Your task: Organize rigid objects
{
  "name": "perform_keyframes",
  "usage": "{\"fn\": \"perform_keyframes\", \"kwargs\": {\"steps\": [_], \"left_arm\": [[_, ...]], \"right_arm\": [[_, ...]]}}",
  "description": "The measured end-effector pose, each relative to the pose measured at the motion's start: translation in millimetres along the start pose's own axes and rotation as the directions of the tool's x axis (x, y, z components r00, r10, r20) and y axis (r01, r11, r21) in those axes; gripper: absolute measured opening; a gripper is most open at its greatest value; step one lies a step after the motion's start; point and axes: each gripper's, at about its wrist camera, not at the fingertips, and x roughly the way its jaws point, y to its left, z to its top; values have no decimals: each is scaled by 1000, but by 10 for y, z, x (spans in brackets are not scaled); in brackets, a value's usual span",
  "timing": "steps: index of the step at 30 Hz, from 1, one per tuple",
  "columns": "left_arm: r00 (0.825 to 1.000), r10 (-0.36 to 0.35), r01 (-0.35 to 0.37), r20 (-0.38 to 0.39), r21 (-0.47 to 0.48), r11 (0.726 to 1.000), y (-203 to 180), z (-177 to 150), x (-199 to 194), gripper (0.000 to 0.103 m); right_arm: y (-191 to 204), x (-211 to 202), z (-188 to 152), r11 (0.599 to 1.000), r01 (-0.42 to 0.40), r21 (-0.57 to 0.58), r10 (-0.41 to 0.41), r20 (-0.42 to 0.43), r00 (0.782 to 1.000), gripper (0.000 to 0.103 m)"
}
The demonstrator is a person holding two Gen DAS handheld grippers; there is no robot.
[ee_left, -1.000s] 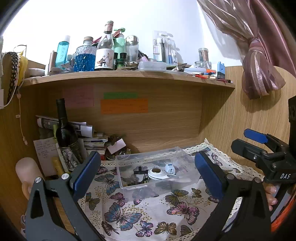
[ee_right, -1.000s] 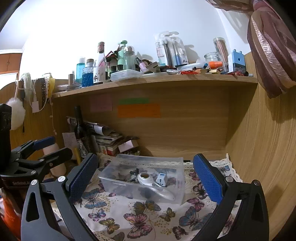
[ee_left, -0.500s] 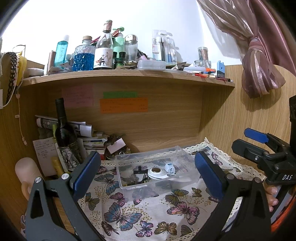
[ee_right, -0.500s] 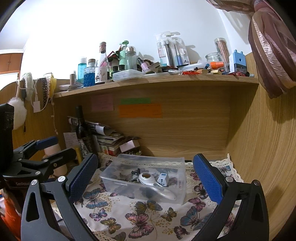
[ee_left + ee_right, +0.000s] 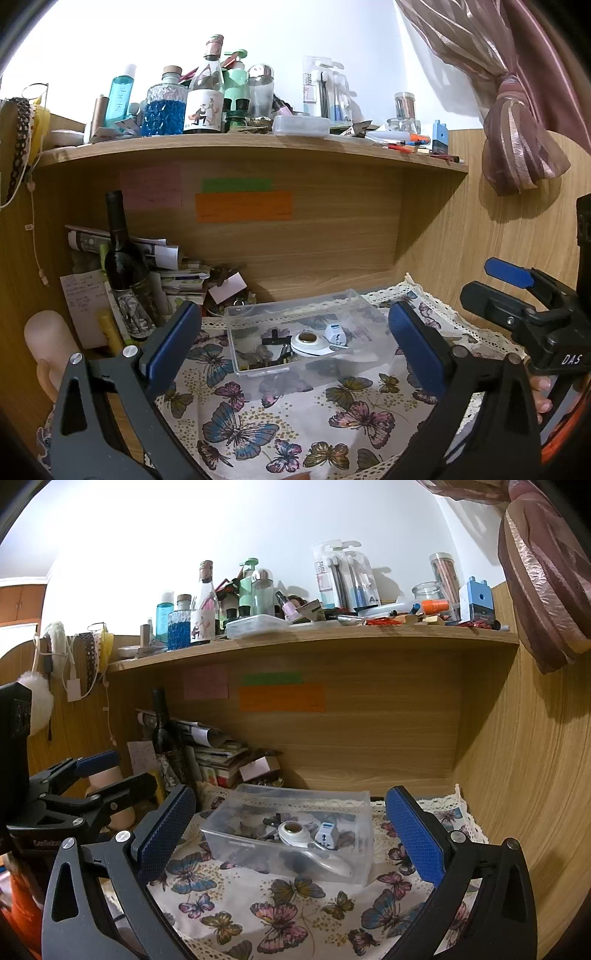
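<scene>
nothing has moved much. the left hand-held gripper (image 5: 295, 341) and right hand-held gripper (image 5: 291, 830) are wide open, holding nothing. the clear box (image 5: 258, 314) sits between their fingers

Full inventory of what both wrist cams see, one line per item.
plastic box: 1, clear, on the cloth, centre
white gadget: 1, white, inside the box
small cube: 1, white and blue, inside the box
cloth: 1, white, butterfly print, desk
wine bottle: 1, dark, upright, back left
papers: stack, mixed, behind the bottle
sticky notes: 3, pink, green, orange, back panel
shelf: 1, wood, crowded with bottles
curtain: 1, mauve, tied, right
left tongs: open, empty
right tongs: open, empty
</scene>
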Motion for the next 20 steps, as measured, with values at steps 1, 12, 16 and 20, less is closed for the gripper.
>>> {"fn": "perform_keyframes", "kwargs": {"steps": [1, 12, 16, 20], "left_arm": [[1000, 1, -1, 1, 3, 1000, -11, 3, 1, 103], [1000, -9, 9, -5, -5, 1000, -28, -17, 18, 103], [1000, -18, 18, -9, -13, 1000, -33, -18, 28, 103], [1000, -12, 11, -9, -12, 1000, -48, -22, 33, 103]], "right_arm": [[0, -1, 1, 1000, 0, 0, 0, 1, 1000, 103], [16, 55, -15, 1000, -12, -15, 12, -9, 1000, 103], [9, 84, -11, 1000, -15, -15, 15, -15, 1000, 103], [4, 108, -10, 1000, -20, -13, 20, -21, 1000, 103]]}}
